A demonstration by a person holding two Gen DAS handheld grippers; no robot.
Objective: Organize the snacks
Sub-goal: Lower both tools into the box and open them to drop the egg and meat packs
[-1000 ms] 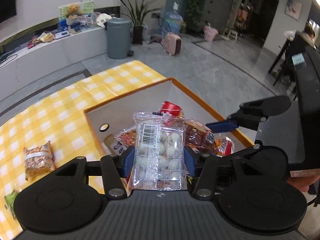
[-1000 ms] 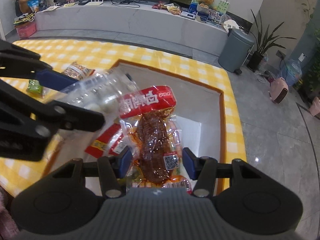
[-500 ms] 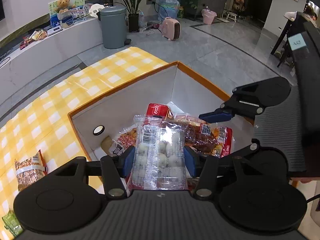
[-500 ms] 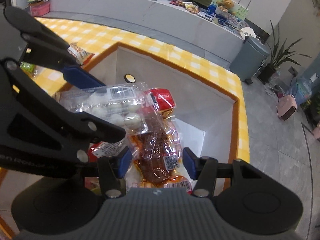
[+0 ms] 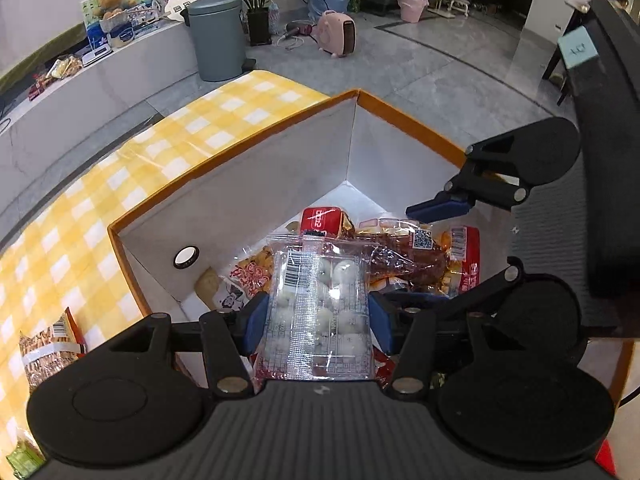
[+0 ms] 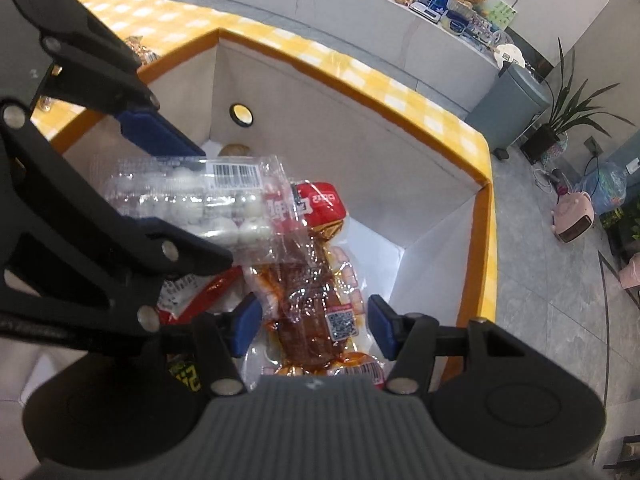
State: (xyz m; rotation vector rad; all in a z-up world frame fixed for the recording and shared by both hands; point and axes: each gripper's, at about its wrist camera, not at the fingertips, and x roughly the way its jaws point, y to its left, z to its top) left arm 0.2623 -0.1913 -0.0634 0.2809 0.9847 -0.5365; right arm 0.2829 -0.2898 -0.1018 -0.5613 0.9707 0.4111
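Inside the orange-rimmed box [image 5: 240,184], over the snacks already lying on its floor, two packs are being lowered. In the left view the clear pack [image 5: 320,312] of white balls is seen between the blue pads of the left gripper [image 5: 318,316]; the jaws are opening, and it cannot be told if the pads still press its edges. In the right view the brown pack [image 6: 316,320] with a red top is seen between the pads of the right gripper [image 6: 314,326]; these jaws are opening too, and a small gap seems visible at each side. The clear pack lies at about 10 o'clock from the brown one and overlaps its red top.

Both packs are judged light and soft, with slippery, crinkling film. The white balls may be crushed by a hard squeeze, so the sealed side edges are the better place to hold. The brown pack is best taken across its middle. One more packet [image 5: 44,348] lies on the checked cloth [image 5: 160,152] at 9 o'clock of the box.
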